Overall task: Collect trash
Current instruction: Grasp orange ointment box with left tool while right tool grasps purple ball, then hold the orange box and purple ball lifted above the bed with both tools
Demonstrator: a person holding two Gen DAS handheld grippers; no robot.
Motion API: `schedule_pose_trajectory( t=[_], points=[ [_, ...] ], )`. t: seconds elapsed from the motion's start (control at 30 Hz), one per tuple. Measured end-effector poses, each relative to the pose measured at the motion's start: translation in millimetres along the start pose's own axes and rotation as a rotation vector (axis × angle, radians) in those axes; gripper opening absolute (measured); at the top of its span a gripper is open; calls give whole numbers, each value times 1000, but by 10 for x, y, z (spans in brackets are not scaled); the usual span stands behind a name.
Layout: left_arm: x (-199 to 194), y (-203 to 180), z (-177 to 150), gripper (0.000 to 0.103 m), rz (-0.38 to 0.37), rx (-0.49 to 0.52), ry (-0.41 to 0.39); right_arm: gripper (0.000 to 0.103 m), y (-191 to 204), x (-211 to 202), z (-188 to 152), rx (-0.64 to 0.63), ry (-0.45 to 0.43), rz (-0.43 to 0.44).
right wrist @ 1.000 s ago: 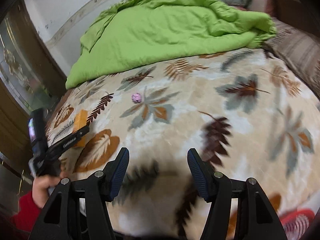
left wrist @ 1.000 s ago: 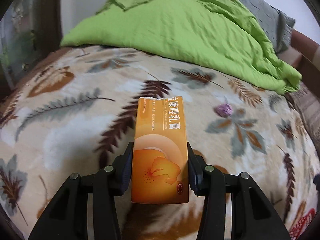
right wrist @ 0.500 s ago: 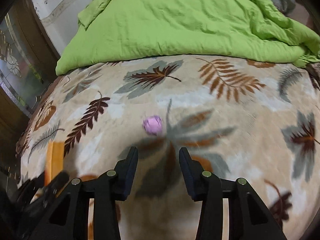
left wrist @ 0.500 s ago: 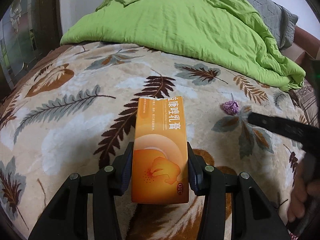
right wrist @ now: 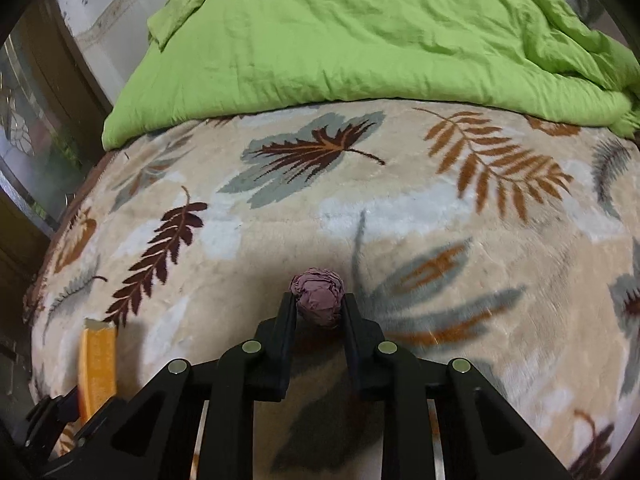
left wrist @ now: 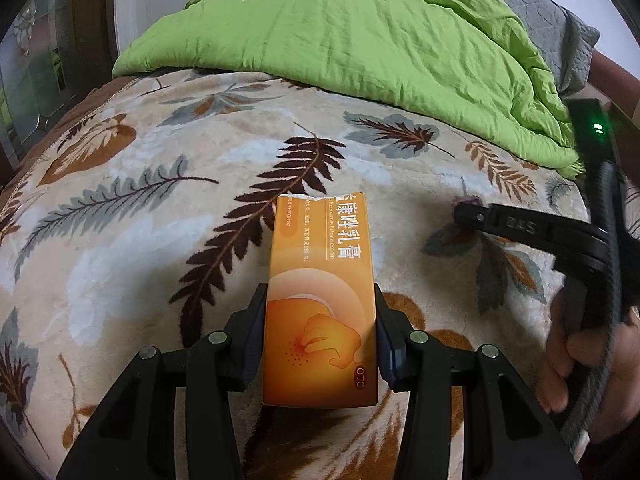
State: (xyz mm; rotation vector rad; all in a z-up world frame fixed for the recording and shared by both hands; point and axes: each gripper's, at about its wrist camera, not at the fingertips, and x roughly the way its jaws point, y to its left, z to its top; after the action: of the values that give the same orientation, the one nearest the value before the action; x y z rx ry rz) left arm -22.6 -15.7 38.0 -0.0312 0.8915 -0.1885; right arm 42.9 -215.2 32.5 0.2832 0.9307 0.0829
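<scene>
Spreading across the whole bed: beige plush blanket w/ brown, grey & rust leaf print (left wrist: pixel 132 240), lying flat under everything else.

Piling up along the far edge of that blanket: crumpled lime-green cotton duvet (right wrist: pixel 360 36), w/ a bit of grey quilted fabric (left wrist: pixel 560 36) peeking out behind it at top right in left wrist view.

Gripping a trash item at centre-bottom of left wrist view: left gripper (left wrist: pixel 320 320), black two-finger, jaws pressing both long sides of a tall orange cardboard medicine box w/ torn top flap (left wrist: pixel 322 300), box standing up lengthwise between the fingers, above the blanket.

Closing on 2nd trash item: right gripper (right wrist: pixel 318 304), black, jaws narrow & closing, fingertips touching both sides of a small crumpled purple paper ball (right wrist: pixel 318 296). Ball sitting on blanket, on a shadowed patch beside a grey-orange leaf, well short of the duvet.

Wrapping round the right gripper's handle at the right edge of left wrist view: person's hand (left wrist: pixel 580 364), w/ a green indicator light (left wrist: pixel 598 128) glowing above.
</scene>
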Motion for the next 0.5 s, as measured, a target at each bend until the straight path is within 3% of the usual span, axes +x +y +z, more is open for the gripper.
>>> schedule_pose_trajectory(
  t=[0.5],
  points=[
    [-312,-269,-127,45,32,117,-118,24,-31,-1232,-896,48,-78,-24]
  ],
)
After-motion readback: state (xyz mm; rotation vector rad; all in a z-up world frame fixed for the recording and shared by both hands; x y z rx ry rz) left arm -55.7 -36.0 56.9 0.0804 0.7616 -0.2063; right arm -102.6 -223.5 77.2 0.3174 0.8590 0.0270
